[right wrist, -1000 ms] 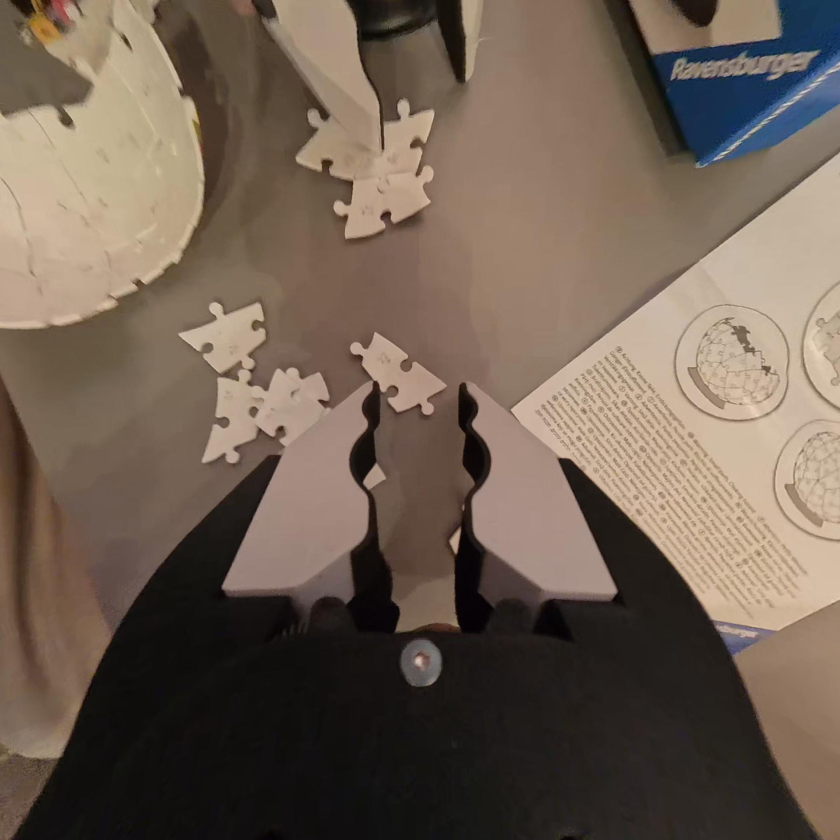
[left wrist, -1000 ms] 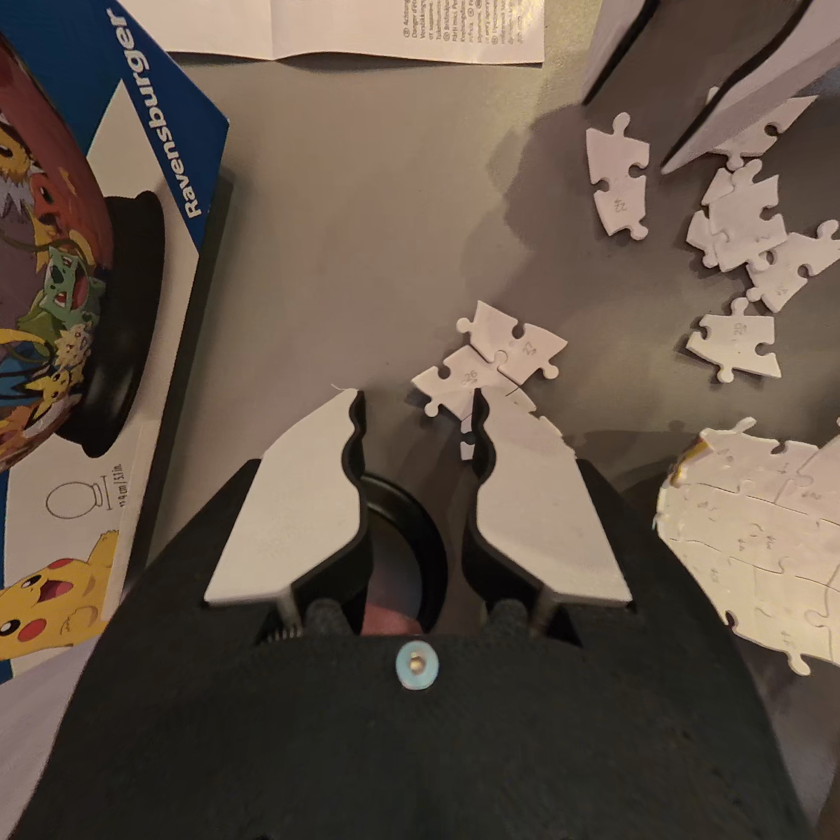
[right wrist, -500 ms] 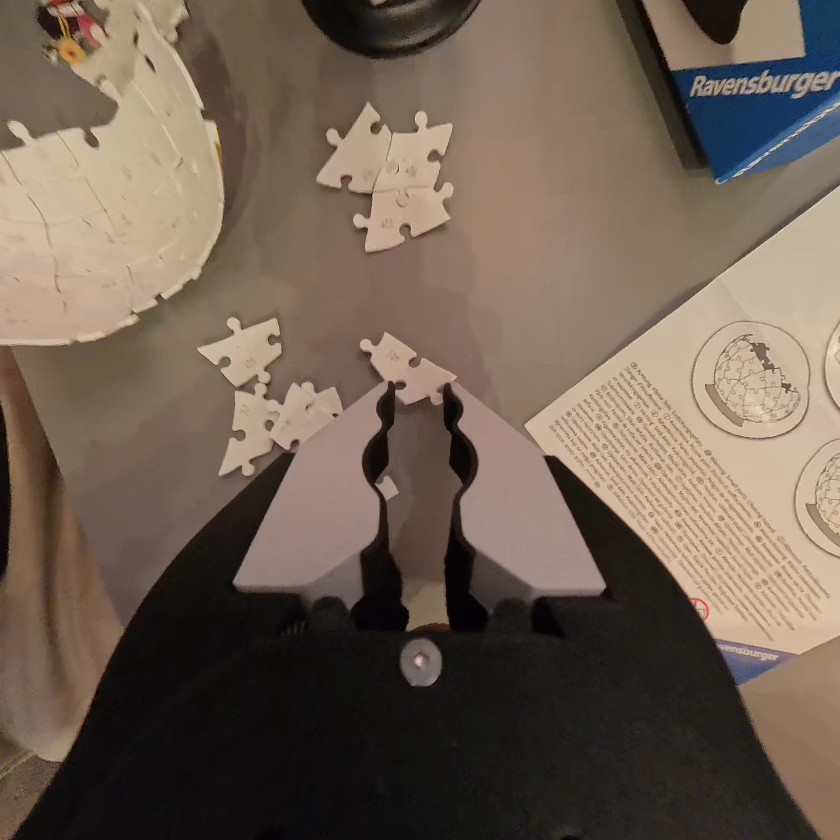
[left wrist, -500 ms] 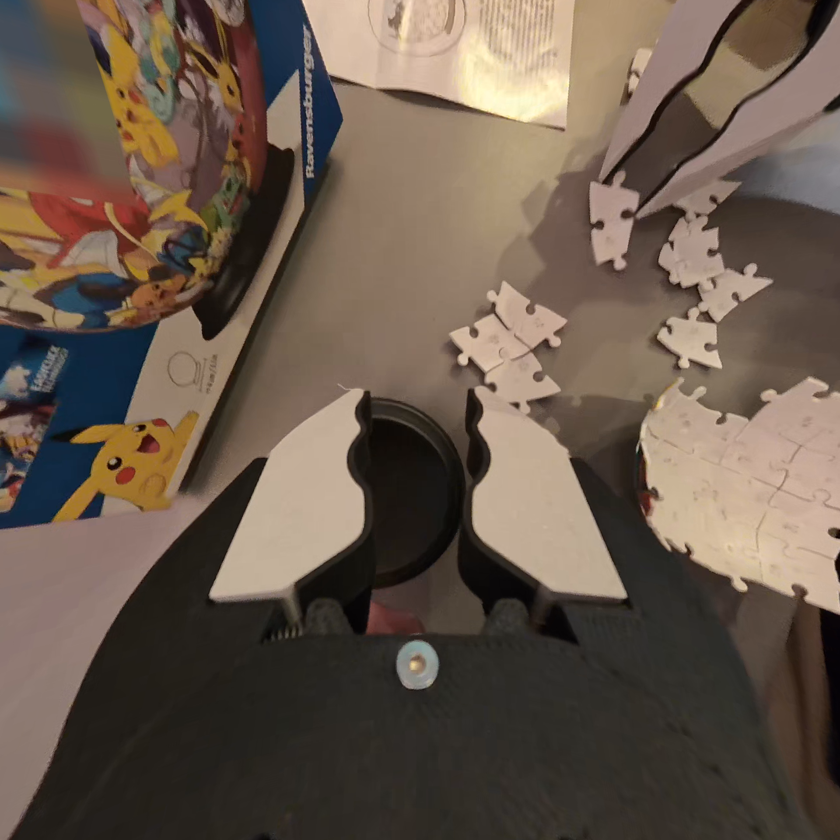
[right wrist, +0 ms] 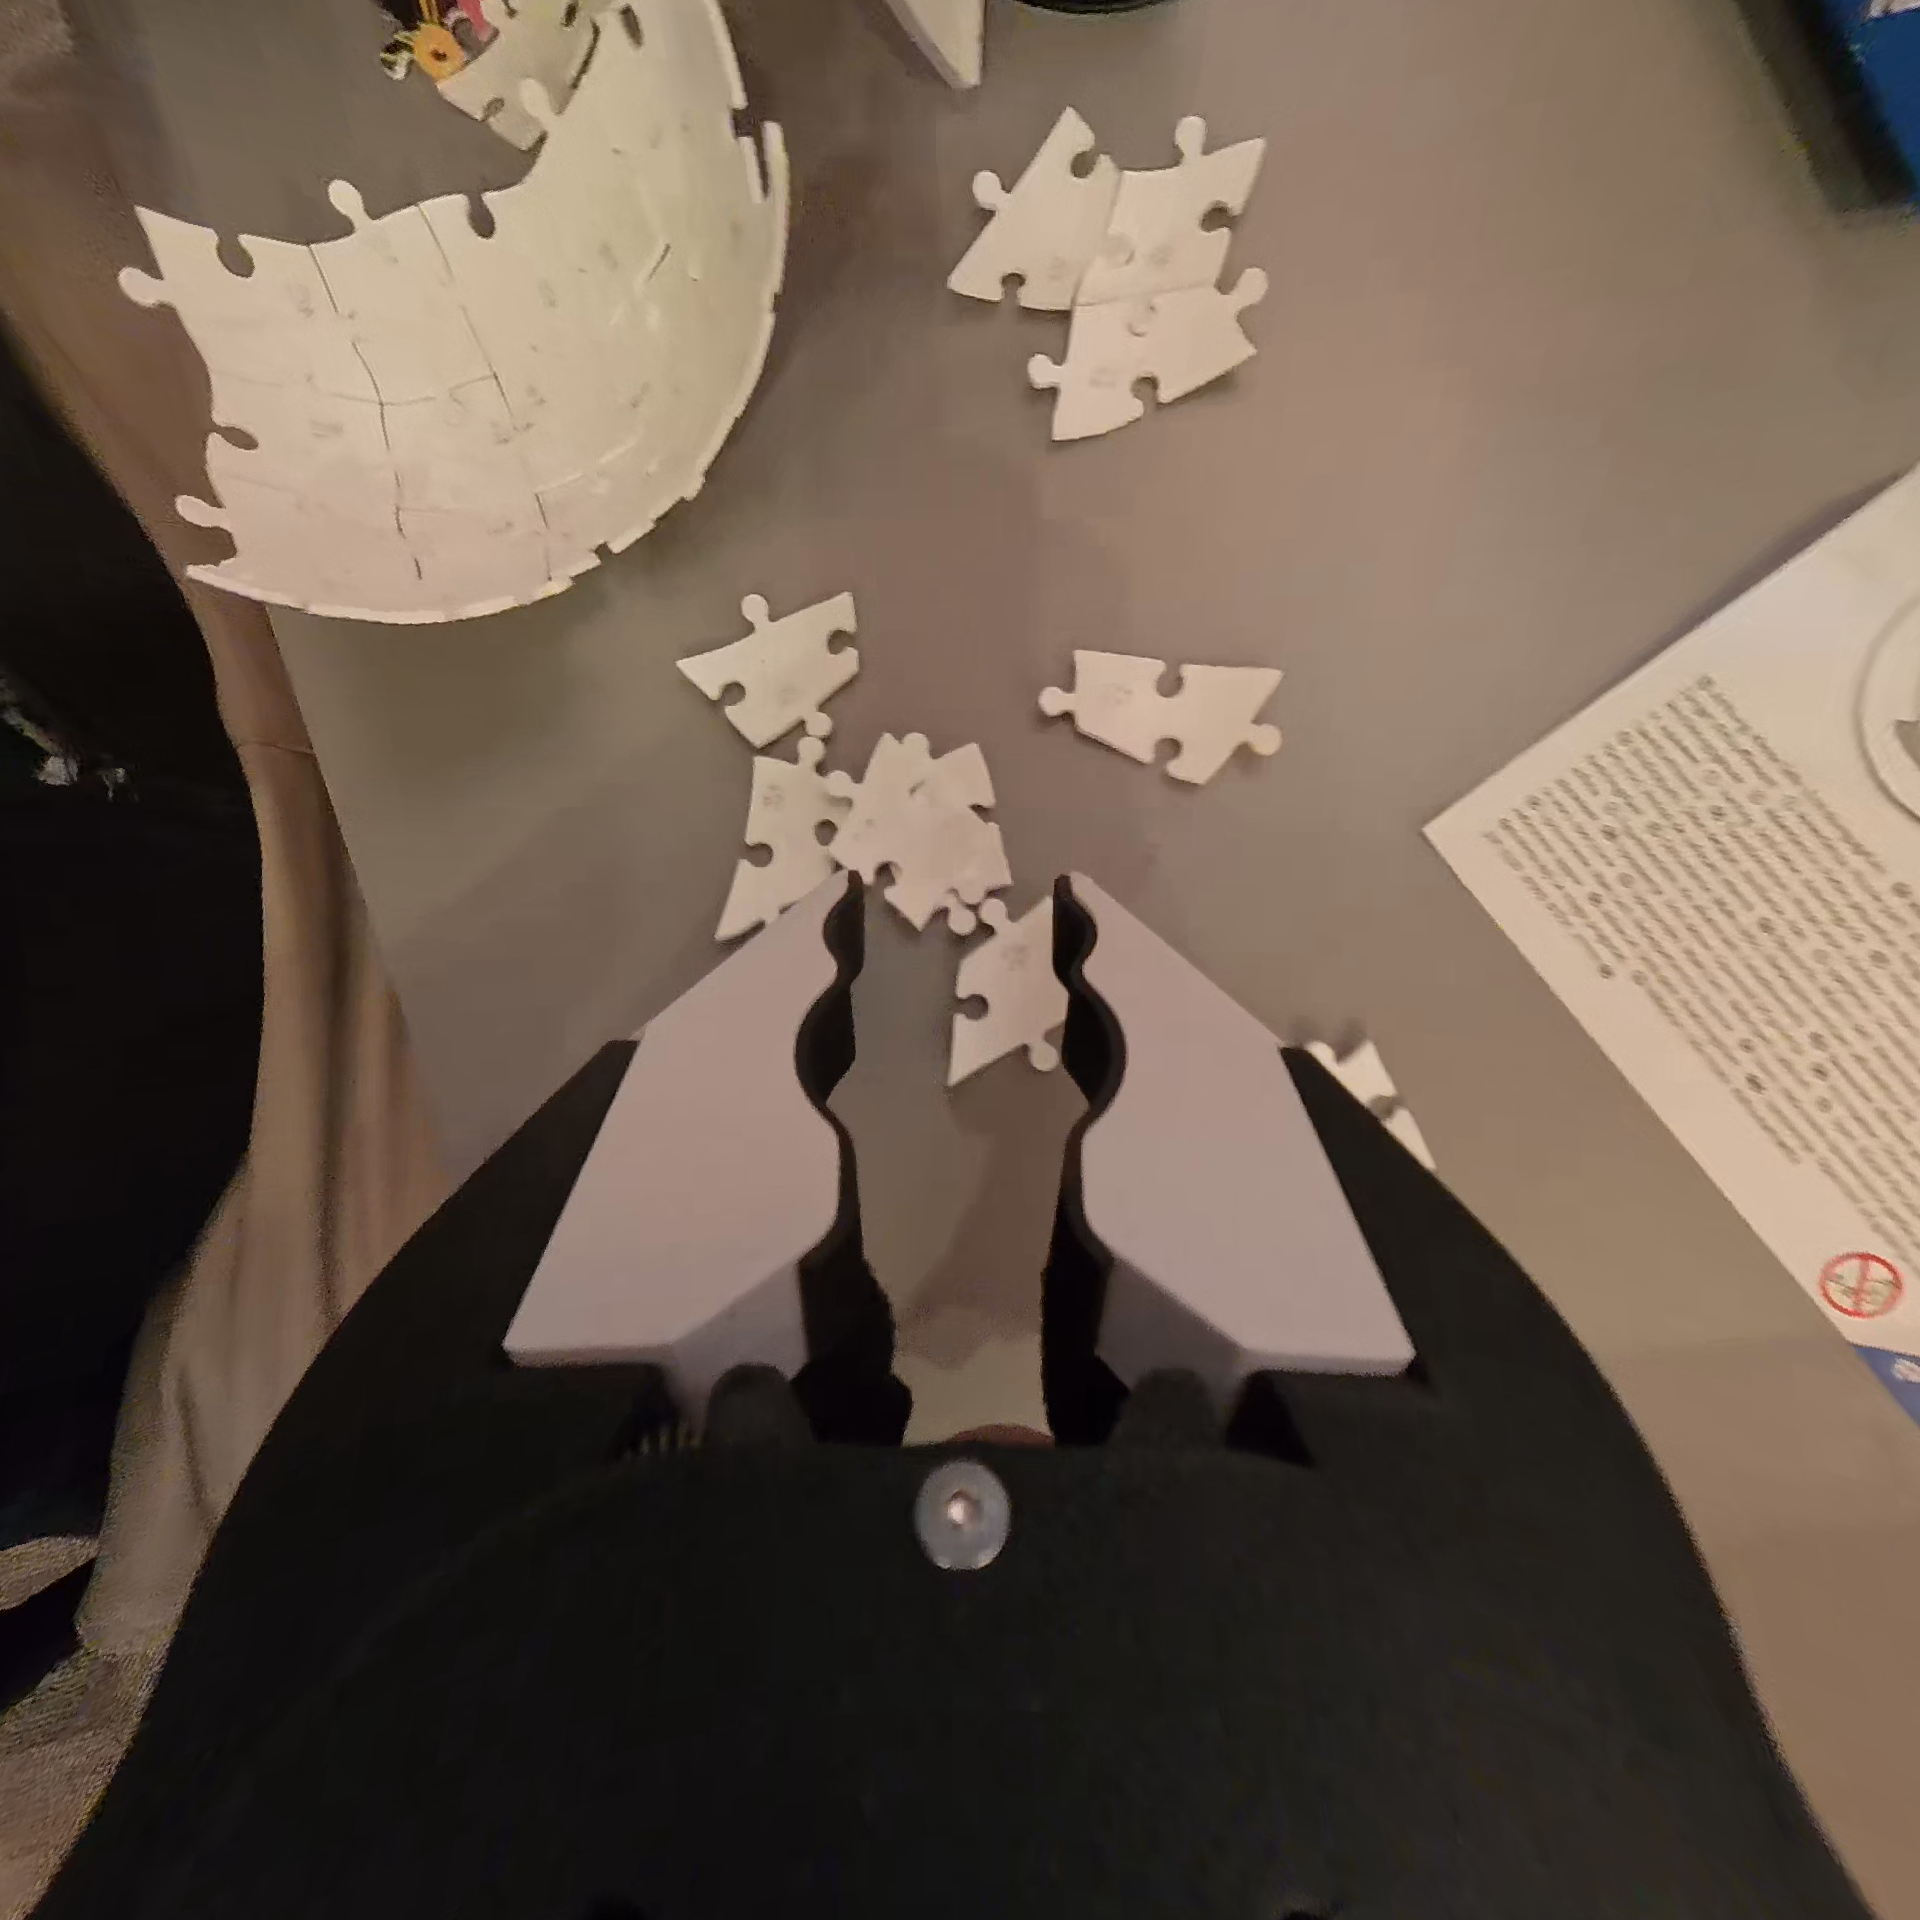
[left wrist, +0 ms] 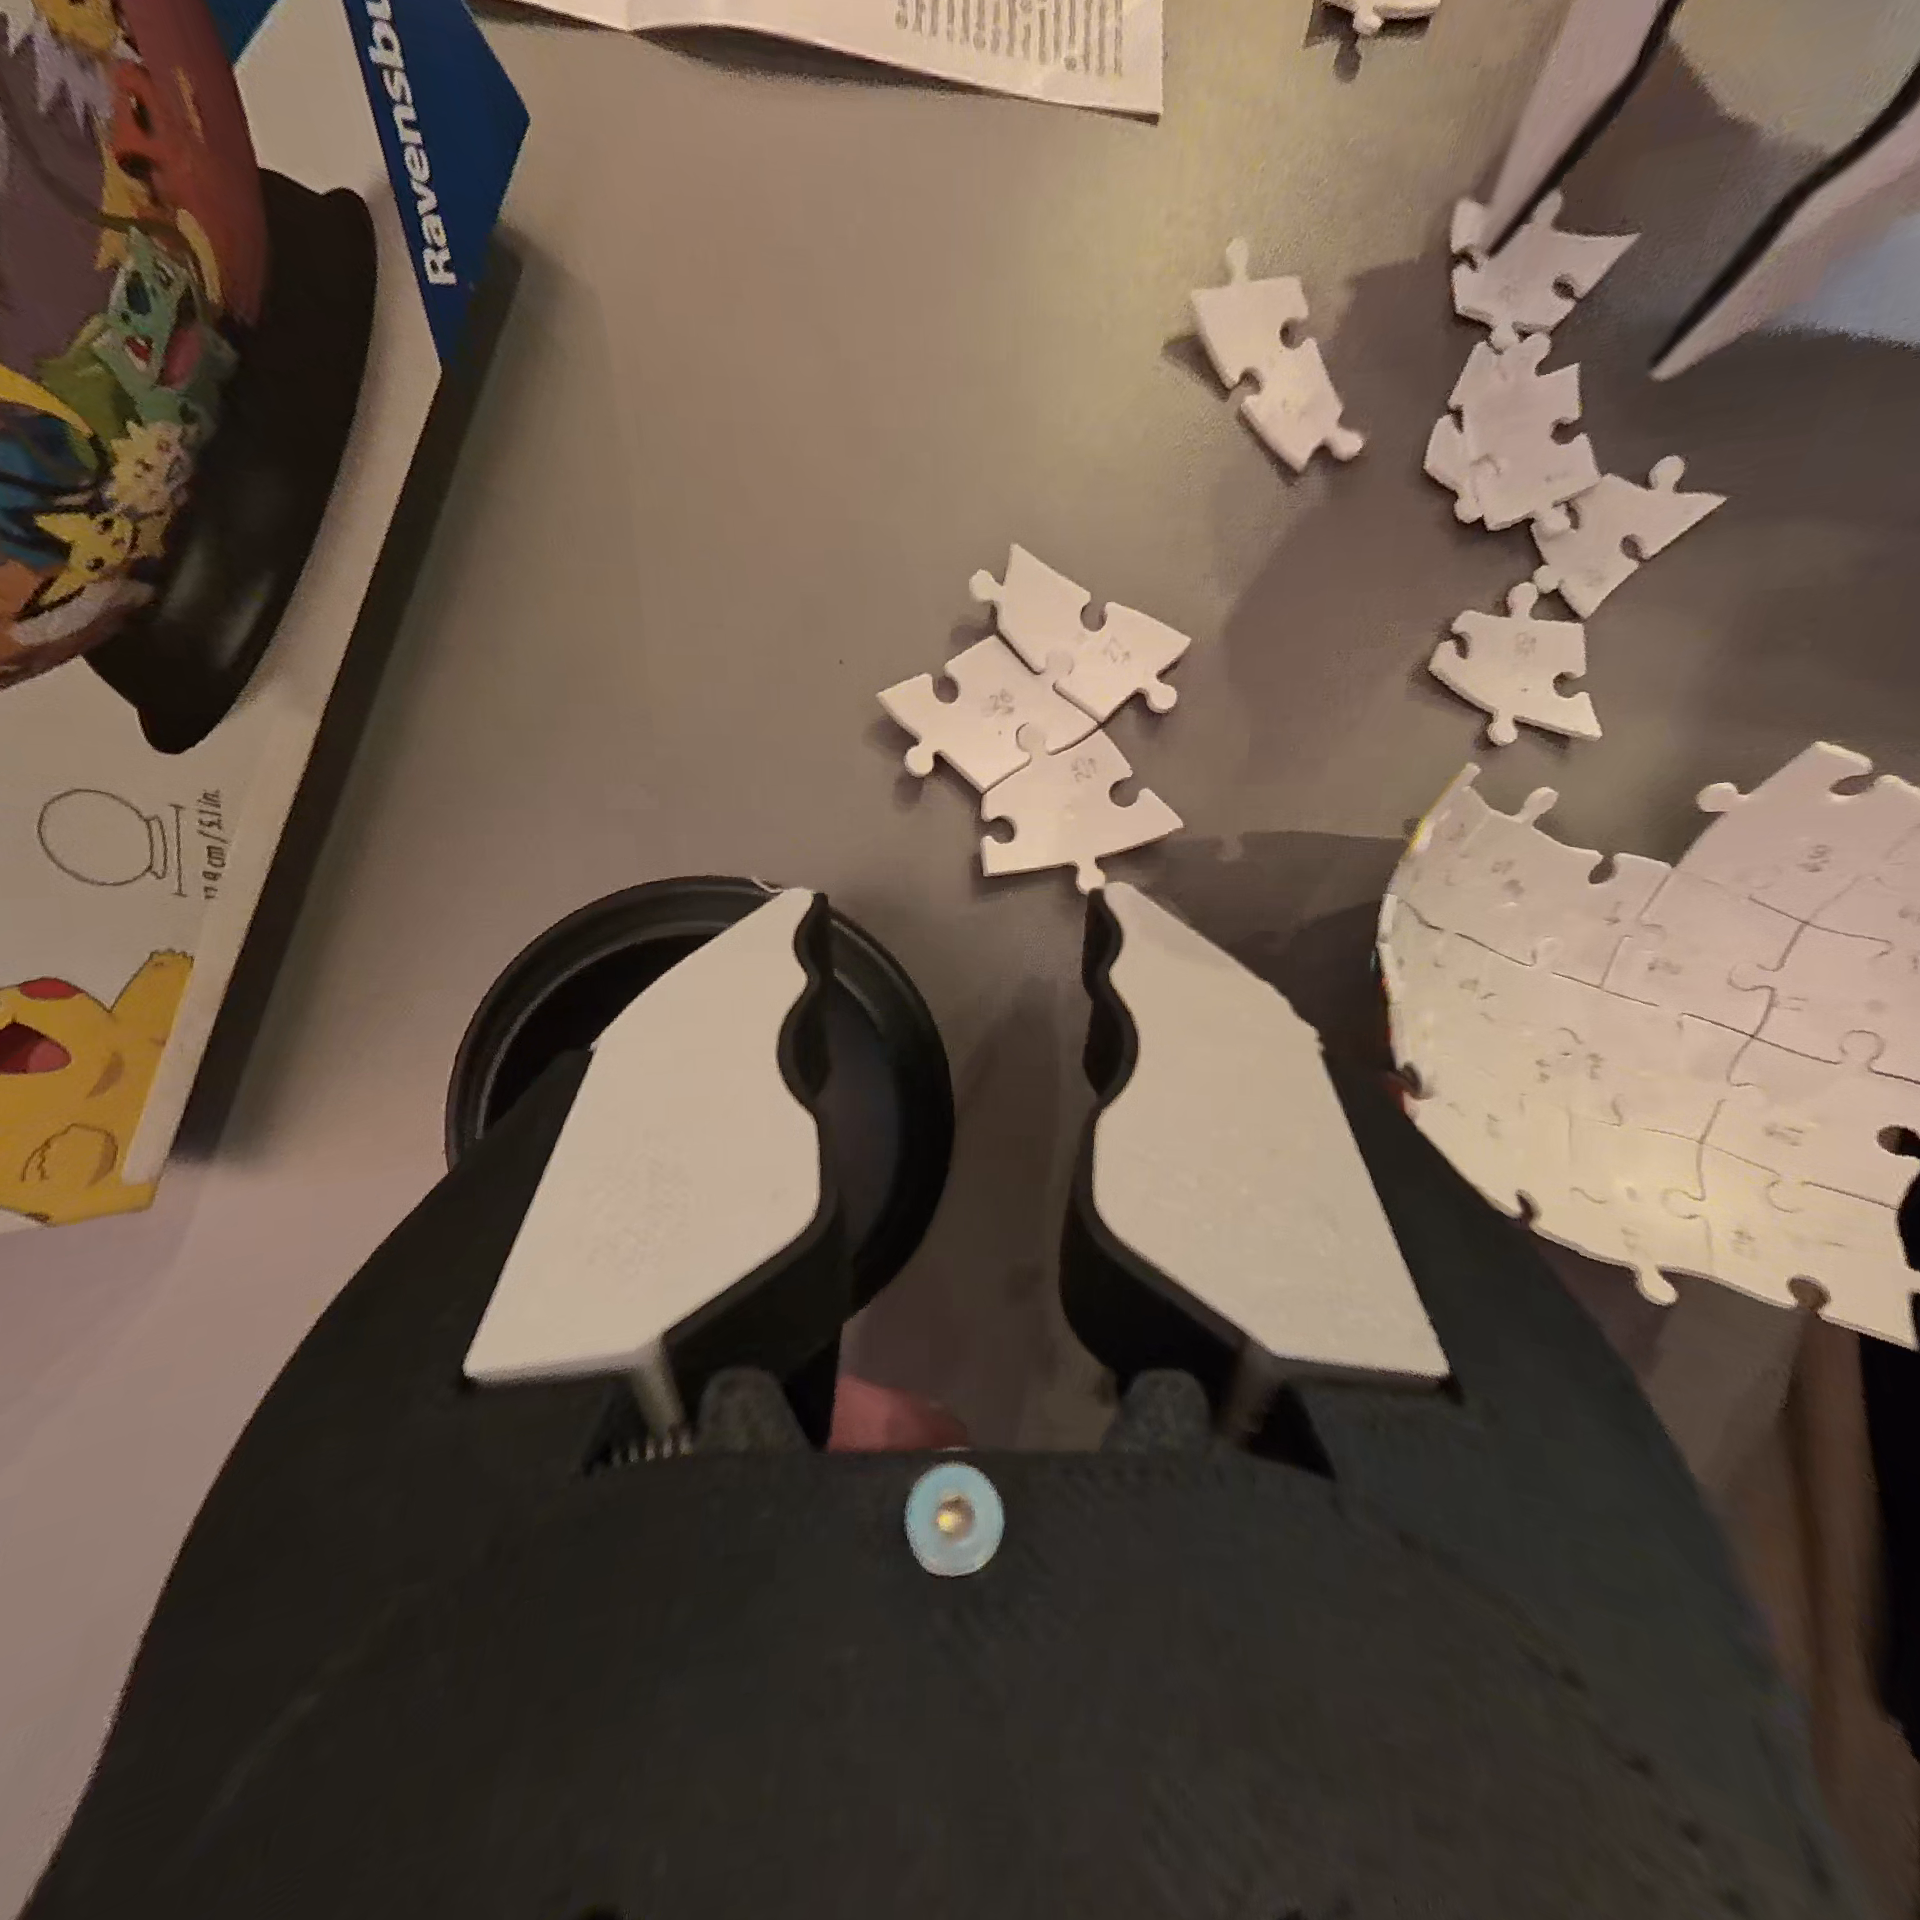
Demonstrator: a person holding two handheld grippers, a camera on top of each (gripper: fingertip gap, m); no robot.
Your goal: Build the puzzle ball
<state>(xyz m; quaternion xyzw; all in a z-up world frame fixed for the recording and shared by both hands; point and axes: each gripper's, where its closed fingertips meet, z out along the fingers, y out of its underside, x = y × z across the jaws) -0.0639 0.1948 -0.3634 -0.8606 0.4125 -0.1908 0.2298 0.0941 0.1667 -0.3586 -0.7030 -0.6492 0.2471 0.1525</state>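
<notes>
The half-built white puzzle ball shell (left wrist: 1683, 1049) lies on the grey table at the right of the left wrist view, and at the upper left of the right wrist view (right wrist: 447, 405). A joined cluster of three white pieces (left wrist: 1039, 717) lies just beyond my left gripper (left wrist: 951, 904), which is open and empty above a black ring stand (left wrist: 540, 997). My right gripper (right wrist: 956, 894) is open and empty, low over several loose white pieces (right wrist: 914, 831); one piece (right wrist: 1003, 997) lies between its fingers. The joined cluster also shows in the right wrist view (right wrist: 1122, 281).
The blue puzzle box (left wrist: 208, 416) lies at the left of the left wrist view. A paper instruction sheet (right wrist: 1704, 935) lies at the right of the right wrist view. The other gripper's fingers (left wrist: 1621, 135) show at the top right of the left wrist view. Tip to tip, the grippers are about 15 cm apart.
My left gripper has opened wider and moved right, off the black stand. My right gripper has opened and pulled back left, from the single piece to the pile of loose pieces.
</notes>
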